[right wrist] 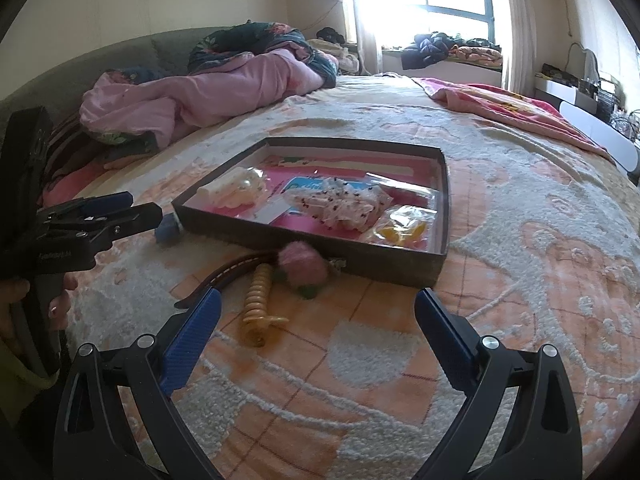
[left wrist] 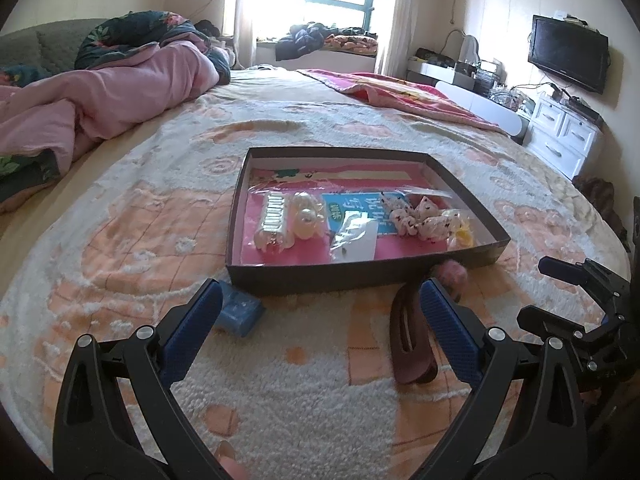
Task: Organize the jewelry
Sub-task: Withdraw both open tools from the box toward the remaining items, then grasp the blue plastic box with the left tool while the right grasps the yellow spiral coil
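A shallow dark box (left wrist: 360, 274) (right wrist: 384, 260) lies on the bed and holds bagged hair pieces: a pearl clip (left wrist: 306, 216), a spotted bow (left wrist: 420, 218) (right wrist: 344, 202) and a yellow item (right wrist: 400, 232). In front of the box lie a brown hair clip (left wrist: 408, 340) (right wrist: 224, 280), a pink pompom (right wrist: 304, 266) (left wrist: 454, 274), a yellow spiral clip (right wrist: 258, 304) and a small blue box (left wrist: 238, 312) (right wrist: 168, 228). My left gripper (left wrist: 320, 304) is open over the blanket between the blue box and the brown clip. My right gripper (right wrist: 318, 312) is open just right of the spiral clip.
The patterned fleece blanket (left wrist: 160, 240) covers the bed. A pink quilt (left wrist: 120, 96) is heaped at the far left and a pink throw (left wrist: 400, 92) at the far right. A TV (left wrist: 568, 54) and white drawers (left wrist: 560, 136) stand beyond the bed.
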Tool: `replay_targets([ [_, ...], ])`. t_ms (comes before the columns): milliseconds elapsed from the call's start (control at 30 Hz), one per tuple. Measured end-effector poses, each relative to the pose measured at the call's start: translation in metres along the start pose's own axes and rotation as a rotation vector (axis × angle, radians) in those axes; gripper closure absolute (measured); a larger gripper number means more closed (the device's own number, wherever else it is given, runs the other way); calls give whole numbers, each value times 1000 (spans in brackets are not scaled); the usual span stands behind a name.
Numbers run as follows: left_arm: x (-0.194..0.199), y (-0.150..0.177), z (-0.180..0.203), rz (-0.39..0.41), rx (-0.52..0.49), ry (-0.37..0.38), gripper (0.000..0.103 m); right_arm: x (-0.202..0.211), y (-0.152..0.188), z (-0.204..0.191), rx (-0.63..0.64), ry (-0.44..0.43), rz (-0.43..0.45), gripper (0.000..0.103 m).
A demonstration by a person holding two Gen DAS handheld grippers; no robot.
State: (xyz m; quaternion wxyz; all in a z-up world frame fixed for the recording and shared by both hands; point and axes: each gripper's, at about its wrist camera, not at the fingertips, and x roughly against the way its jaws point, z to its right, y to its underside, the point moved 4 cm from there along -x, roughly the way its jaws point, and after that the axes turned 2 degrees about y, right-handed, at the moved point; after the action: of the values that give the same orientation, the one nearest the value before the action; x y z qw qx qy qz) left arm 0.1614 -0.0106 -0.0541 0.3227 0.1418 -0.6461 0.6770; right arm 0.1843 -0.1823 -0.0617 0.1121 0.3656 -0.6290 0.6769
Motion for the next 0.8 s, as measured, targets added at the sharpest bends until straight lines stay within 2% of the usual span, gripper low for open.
replay_targets([
  [367,6,15,-20,-22,22,-50,12,-6,8,-17,33,-18,-21,8],
  [800,-10,25,-46,-55,51,-123,12,-25,13,-33,80,-26,-54,9],
])
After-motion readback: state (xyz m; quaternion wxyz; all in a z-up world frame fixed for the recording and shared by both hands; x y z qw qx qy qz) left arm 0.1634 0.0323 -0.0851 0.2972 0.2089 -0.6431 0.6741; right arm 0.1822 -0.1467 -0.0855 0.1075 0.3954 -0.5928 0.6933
